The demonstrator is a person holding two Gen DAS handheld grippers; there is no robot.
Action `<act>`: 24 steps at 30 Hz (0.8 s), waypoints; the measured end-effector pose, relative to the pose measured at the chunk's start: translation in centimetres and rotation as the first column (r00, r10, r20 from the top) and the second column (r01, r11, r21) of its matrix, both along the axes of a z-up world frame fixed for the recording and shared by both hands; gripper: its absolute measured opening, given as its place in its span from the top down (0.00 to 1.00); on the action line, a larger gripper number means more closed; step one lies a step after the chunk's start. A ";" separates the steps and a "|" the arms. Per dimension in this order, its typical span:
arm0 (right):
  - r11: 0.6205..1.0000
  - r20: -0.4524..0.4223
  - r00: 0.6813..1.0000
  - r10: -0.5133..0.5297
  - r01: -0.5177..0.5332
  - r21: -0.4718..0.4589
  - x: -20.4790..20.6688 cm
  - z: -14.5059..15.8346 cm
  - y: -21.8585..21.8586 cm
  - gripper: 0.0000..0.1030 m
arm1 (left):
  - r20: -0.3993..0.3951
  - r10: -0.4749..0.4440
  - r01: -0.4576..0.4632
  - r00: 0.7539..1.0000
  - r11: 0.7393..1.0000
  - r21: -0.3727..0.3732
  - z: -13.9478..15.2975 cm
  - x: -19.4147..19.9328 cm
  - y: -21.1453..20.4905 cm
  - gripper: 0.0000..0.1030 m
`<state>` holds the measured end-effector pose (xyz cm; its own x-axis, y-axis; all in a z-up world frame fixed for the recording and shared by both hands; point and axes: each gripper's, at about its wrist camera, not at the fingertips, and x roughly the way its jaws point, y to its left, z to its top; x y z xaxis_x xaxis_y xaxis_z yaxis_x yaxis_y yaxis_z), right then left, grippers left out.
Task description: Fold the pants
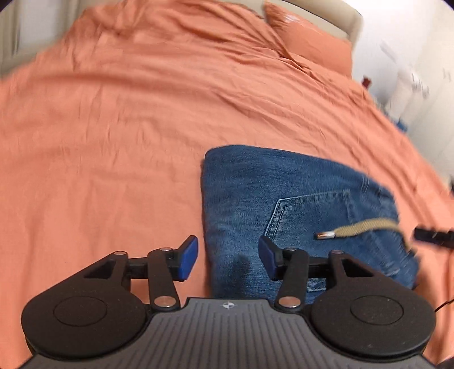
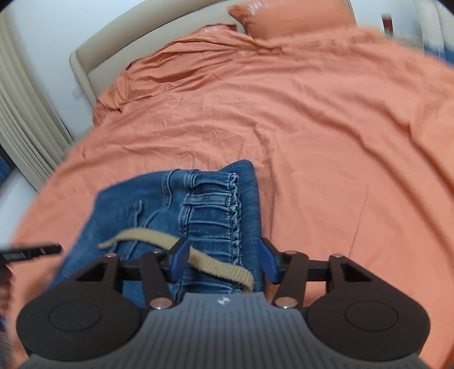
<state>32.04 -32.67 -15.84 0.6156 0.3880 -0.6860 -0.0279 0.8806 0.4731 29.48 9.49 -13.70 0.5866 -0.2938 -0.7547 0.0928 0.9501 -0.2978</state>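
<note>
Folded jeans [image 1: 283, 204] lying on the bed [image 1: 113, 142] with the orange sheet, back pocket [image 1: 309, 215] facing up and a tan drawstring [image 2: 159, 239] trailing across the denim. Left hand-held gripper [image 1: 228, 259] spread wide apart over the near left edge of the jeans, gripping nothing. Right hand-held gripper [image 2: 222, 259] also spread apart, straddling the elastic waistband [image 2: 210, 215] and the drawstring without pinching either; orange pillow [image 2: 292, 17] up by the headboard [image 2: 93, 59].

Home bedroom, bed under orange sheet [image 1: 127, 127], matching pillow [image 2: 289, 17], beige headboard [image 2: 93, 56], curtains [image 2: 25, 119]
</note>
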 end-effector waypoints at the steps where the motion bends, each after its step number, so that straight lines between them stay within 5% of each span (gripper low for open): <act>1: 0.999 -0.027 1.000 -0.003 0.004 0.046 0.4 -0.5 -0.5 0.45 | -0.022 0.016 -0.017 1.000 0.998 -0.054 -0.5 0.2 0.7 0.38; 8: 0.977 -0.176 0.984 0.014 0.024 0.213 3.8 -4.2 -1.8 0.40 | -0.156 0.103 -0.148 0.982 0.938 -0.313 -4.6 1.2 4.1 0.38; 16: 0.946 -0.205 0.977 0.060 0.010 0.324 6.3 -6.5 -2.0 0.39 | -0.172 0.078 -0.141 0.982 0.909 -0.392 -6.6 2.9 3.8 0.50; 21: 0.953 -0.192 0.978 0.080 -0.018 0.304 6.2 -5.8 -1.6 0.61 | -0.183 0.078 -0.149 0.980 0.898 -0.413 -6.8 3.2 3.4 0.71; 24: 0.970 -0.161 0.982 0.095 -0.055 0.237 6.0 -4.3 -1.0 0.75 | -0.166 0.087 -0.145 0.982 0.913 -0.380 -5.8 3.0 3.0 0.84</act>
